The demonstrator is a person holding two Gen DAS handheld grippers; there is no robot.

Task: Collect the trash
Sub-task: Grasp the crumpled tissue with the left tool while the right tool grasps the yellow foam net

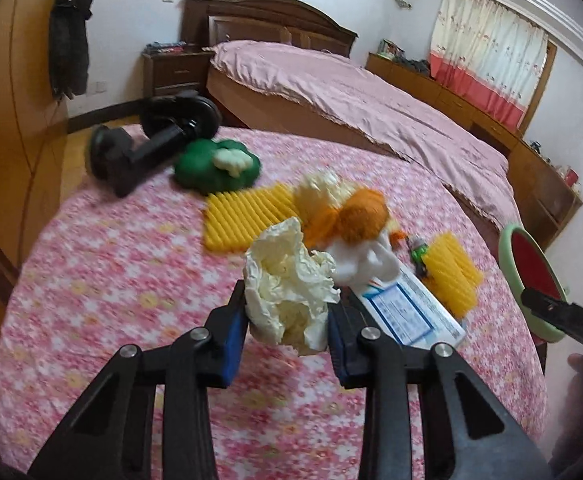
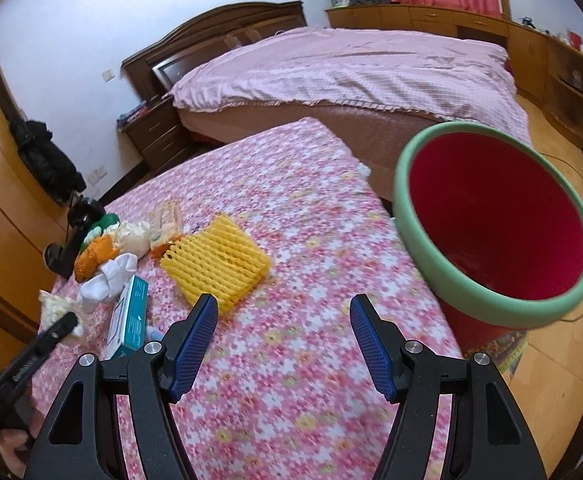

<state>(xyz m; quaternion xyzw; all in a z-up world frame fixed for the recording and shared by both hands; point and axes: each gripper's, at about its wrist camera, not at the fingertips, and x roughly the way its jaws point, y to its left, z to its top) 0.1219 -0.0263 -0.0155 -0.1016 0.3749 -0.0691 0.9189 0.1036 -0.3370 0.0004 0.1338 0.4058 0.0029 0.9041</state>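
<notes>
The box [image 1: 407,312] label is blurred, perhaps medicine; unreadable.

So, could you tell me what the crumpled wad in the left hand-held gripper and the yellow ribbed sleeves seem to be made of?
The crumpled wad in the left hand-held gripper looks like thin matte paper, perhaps tissue: cream, sharply creased. The yellow ribbed sleeves look like soft foam netting, matte, with open mesh cells, probably fruit-packing foam.

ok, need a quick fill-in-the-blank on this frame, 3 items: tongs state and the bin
1. The left tongs are shut on a crumpled wad of ____ paper.
2. The right tongs are ____ and hold nothing.
3. The bin beside the table has a red inside and a ____ rim.

Missing words: cream; open; green
</notes>
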